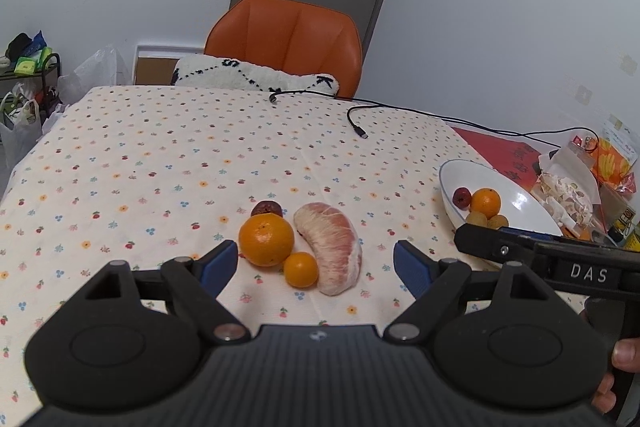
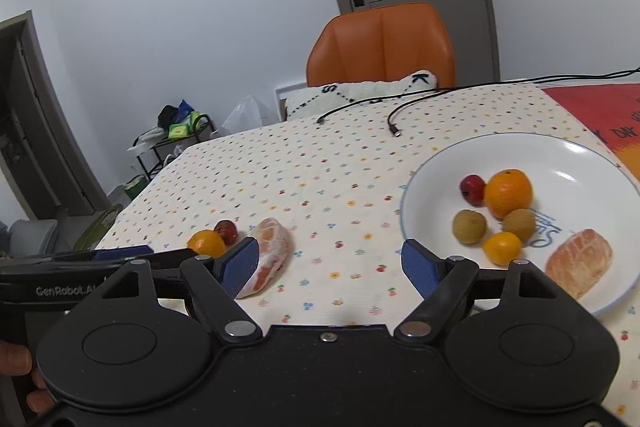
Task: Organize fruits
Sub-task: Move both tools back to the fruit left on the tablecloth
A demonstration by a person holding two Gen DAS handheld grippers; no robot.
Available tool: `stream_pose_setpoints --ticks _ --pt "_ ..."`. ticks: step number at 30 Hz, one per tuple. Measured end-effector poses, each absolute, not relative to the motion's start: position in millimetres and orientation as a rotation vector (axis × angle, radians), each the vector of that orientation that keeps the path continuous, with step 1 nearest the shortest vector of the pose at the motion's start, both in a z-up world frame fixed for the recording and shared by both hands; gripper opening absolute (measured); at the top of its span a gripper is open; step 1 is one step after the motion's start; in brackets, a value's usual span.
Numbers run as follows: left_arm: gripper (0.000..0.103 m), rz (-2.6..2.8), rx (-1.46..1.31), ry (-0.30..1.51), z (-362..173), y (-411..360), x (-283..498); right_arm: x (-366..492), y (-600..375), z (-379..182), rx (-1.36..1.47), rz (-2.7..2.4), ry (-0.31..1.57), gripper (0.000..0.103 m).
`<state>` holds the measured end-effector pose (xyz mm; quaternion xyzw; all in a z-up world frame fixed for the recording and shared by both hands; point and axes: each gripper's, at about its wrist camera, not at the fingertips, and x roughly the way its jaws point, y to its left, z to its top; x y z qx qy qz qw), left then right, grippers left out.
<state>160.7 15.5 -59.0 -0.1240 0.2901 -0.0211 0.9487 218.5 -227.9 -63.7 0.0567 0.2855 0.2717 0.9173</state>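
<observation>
In the left wrist view we hold the left gripper (image 1: 316,259) low over the worktop (image 1: 160,155), its blue fingers (image 1: 218,263) spread wide and holding nothing. Just ahead, between them, lie a big orange (image 1: 266,240), a small orange (image 1: 301,269) touching it, a pomelo slice (image 1: 332,247) beside both, and a red fruit (image 1: 267,207) behind the big orange. To the right stands the plate (image 1: 516,195) with more fruit in it.

In the right wrist view our right gripper (image 2: 332,263) hangs over bare cloth, fingers (image 2: 420,267) apart and empty. The plate (image 2: 576,163) sits just right of it, holding a red fruit (image 2: 472,189), an orange (image 2: 508,193), two brownish round fruits (image 2: 469,226), a small orange (image 2: 501,247) and a pomelo piece (image 2: 580,261). The loose slice (image 2: 274,251) lies to the left.
</observation>
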Motion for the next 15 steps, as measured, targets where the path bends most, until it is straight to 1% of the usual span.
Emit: stream_pose_setpoints --ticks 3,10,15 --pt "0.081 -0.032 -0.265 0.581 -59.2 21.2 161.2 220.4 -221.4 -65.0 0.107 0.571 0.594 0.078" --pt "0.065 -0.023 -0.288 0.578 -61.2 31.8 167.6 223.0 -205.8 -66.3 0.091 0.595 0.607 0.073" --pt "0.058 -0.023 -0.300 0.586 -65.0 37.6 174.4 227.9 -197.6 -68.2 0.084 0.605 0.624 0.067"
